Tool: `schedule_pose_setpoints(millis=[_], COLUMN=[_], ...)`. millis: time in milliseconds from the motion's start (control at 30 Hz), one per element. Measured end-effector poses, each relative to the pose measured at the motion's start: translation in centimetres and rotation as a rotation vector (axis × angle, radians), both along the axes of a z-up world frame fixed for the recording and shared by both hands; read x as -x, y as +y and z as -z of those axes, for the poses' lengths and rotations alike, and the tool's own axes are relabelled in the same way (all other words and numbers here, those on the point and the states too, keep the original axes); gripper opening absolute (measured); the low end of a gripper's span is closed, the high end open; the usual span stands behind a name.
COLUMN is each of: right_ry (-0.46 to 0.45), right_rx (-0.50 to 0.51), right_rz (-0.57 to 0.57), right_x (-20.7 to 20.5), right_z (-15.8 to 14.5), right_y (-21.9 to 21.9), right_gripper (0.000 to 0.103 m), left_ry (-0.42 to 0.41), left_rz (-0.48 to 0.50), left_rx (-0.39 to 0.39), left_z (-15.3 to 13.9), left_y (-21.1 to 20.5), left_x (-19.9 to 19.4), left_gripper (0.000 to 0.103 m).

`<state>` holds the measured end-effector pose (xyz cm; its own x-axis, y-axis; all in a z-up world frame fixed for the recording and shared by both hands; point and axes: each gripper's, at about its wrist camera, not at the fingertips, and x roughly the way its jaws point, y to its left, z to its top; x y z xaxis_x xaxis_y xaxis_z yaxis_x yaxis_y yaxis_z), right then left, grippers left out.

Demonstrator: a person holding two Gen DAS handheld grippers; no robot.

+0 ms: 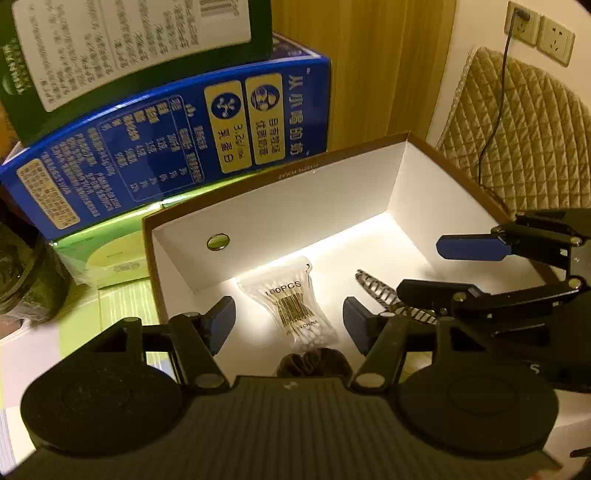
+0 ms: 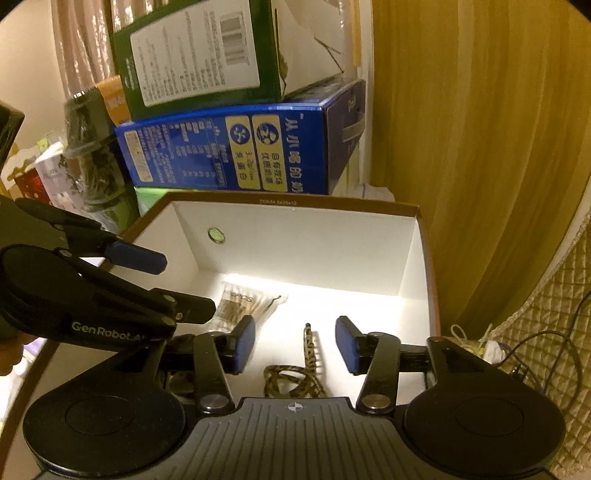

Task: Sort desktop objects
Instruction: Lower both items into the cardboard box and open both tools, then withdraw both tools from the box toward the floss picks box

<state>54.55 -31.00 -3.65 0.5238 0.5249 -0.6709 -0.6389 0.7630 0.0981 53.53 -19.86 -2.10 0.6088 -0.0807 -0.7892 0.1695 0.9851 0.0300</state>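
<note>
An open box with a brown rim and white inside fills both views. On its floor lie a clear packet of cotton swabs marked 100PCS, a leopard-patterned hair clip and a dark scrunchie near the front. My left gripper hangs open over the packet, its blue pads clear of it on both sides. My right gripper stands open above the hair clip, not touching it. Each gripper shows in the other's view: the right gripper at the right, the left gripper at the left beside the packet.
Behind the box a blue milk carton carries a green carton. A dark jar stands at the left. To the right are a yellow curtain, a quilted cushion, wall sockets and cables.
</note>
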Motion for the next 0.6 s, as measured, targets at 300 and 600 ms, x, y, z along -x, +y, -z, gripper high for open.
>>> schedule_pose_setpoints(millis=[300,600], right_ry=[-0.042,-0.074], right_rx=[-0.062,-0.091], right_rz=[0.01,0.036], right_x=[3.1,6.4], right_z=[-3.1,-5.7], right_y=[-1.1,-1.9], right_gripper=[0.082,0.1], left_ry=[-0.043,-0.09], left_rz=[-0.023,-0.078], left_rx=[0.028,0.031], left_z=[-2.6,-5.3], left_y=[0.5,0.9], left_x=[3.0,6.7], left_gripper=[0.072,0.084])
